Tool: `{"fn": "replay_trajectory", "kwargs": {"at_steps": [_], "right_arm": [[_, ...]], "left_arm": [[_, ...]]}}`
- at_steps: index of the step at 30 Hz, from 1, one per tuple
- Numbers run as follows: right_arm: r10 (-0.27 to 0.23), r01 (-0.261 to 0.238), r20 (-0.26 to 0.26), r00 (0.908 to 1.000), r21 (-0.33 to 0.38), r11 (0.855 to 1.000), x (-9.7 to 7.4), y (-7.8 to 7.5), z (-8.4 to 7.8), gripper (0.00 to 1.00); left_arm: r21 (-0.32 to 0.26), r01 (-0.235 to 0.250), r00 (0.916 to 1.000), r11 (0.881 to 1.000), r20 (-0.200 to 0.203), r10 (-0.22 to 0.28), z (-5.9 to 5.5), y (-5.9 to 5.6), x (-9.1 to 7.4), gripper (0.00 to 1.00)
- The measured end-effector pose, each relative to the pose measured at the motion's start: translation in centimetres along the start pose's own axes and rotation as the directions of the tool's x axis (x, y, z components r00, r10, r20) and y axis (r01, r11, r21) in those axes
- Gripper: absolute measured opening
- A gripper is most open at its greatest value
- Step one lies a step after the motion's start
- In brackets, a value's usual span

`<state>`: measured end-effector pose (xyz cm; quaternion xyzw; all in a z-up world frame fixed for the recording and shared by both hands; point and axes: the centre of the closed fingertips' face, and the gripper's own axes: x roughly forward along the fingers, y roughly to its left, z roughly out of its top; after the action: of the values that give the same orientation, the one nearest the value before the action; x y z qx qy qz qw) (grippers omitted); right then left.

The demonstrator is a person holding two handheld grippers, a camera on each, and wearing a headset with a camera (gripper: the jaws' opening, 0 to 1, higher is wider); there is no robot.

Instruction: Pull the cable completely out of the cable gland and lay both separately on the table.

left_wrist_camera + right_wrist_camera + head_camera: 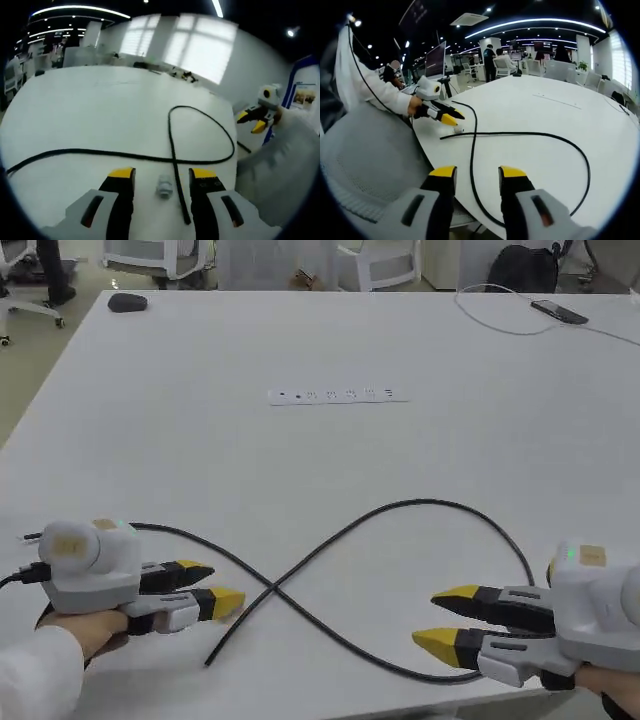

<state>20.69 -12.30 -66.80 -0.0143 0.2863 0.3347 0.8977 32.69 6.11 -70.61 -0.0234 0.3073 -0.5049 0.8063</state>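
Black cable (272, 587) is lying in a crossed loop on the white table (320, 460), lower centre. Left gripper (225, 583) and right gripper (428, 618) are both gaping, grasping nothing. The left gripper view is adding the pale cable gland (164, 186), resting free between the jaws.

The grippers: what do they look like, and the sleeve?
The left gripper and right gripper each have a pale grey body, black jaws with yellow tips and a tan label on top. A thin black wire plugs into the left one's back. The left sleeve is white.
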Motion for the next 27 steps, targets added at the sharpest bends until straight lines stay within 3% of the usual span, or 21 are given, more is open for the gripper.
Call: {"fn": "replay_trajectory", "kwargs": {"at_steps": [3,5,6,9,11,15,19,24,27], "right_arm": [[-0.006,0.006,-0.029,0.9996,0.007,1.000,-0.2,-0.3,0.5,0.51],[-0.010,0.010,-0.054,0.9985,0.006,1.000,-0.4,-0.5,0.7,0.57],[-0.010,0.010,-0.066,0.9978,0.010,1.000,-0.5,-0.5,0.7,0.59],[-0.007,0.012,-0.119,0.9929,0.042,0.999,-1.0,-0.6,0.4,0.60],[0.000,0.010,-0.137,0.9905,0.079,0.997,-1.4,-0.5,0.1,0.62],[0.007,0.012,-0.146,0.9893,0.127,0.992,-2.5,0.1,-0.1,0.64],[-0.022,0.050,-0.152,0.9881,0.182,0.982,-4.3,-0.1,-0.9,0.64],[-0.074,0.112,-0.142,0.9871,0.283,0.952,-5.8,0.0,-2.1,0.64],[-0.067,0.109,-0.145,0.9871,0.307,0.945,-5.7,0.4,-2.8,0.63]], "left_arm": [[0.055,-0.012,0.9996,0.998,-0.024,0.013,1.2,-0.5,-2.7,0.54],[0.054,-0.037,0.9990,0.998,-0.022,0.039,2.2,-0.7,-5.0,0.57],[0.042,-0.040,0.9992,0.998,-0.007,0.040,2.7,-0.8,-5.9,0.60],[-0.084,-0.037,0.9991,0.996,0.016,0.039,3.9,-2.0,-9.5,0.73],[-0.069,-0.040,0.9983,0.997,0.040,0.043,4.3,-2.8,-11.9,0.80],[-0.021,-0.119,0.9929,0.993,0.003,0.119,3.2,-3.1,-15.7,0.76],[-0.080,-0.178,0.9833,0.981,0.022,0.181,2.5,-3.2,-18.8,0.74],[-0.117,-0.221,0.9734,0.968,0.036,0.226,1.9,-2.7,-21.0,0.71],[-0.110,-0.242,0.9687,0.964,0.029,0.247,1.1,-2.4,-21.9,0.70]]}}
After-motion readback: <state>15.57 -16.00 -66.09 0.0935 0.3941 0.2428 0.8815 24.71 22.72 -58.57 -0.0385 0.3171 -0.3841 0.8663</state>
